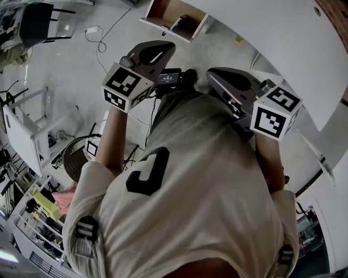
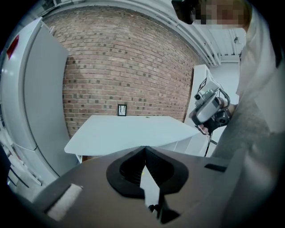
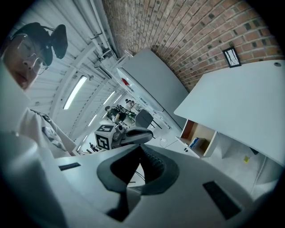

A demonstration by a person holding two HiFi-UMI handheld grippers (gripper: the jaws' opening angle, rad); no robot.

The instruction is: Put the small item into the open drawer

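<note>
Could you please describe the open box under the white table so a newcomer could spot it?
Find the big white table by the brick wall. Below its end sits the open box: white outside, brown inside, holding something blue.

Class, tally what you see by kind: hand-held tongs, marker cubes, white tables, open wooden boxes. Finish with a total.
Tongs: 2 (left tongs, right tongs)
Marker cubes: 2 (left cube, right cube)
White table: 1
Open wooden box: 1
Total: 6

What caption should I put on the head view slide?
Seen from above, a person holds the left gripper and right gripper beside a white table.
</note>
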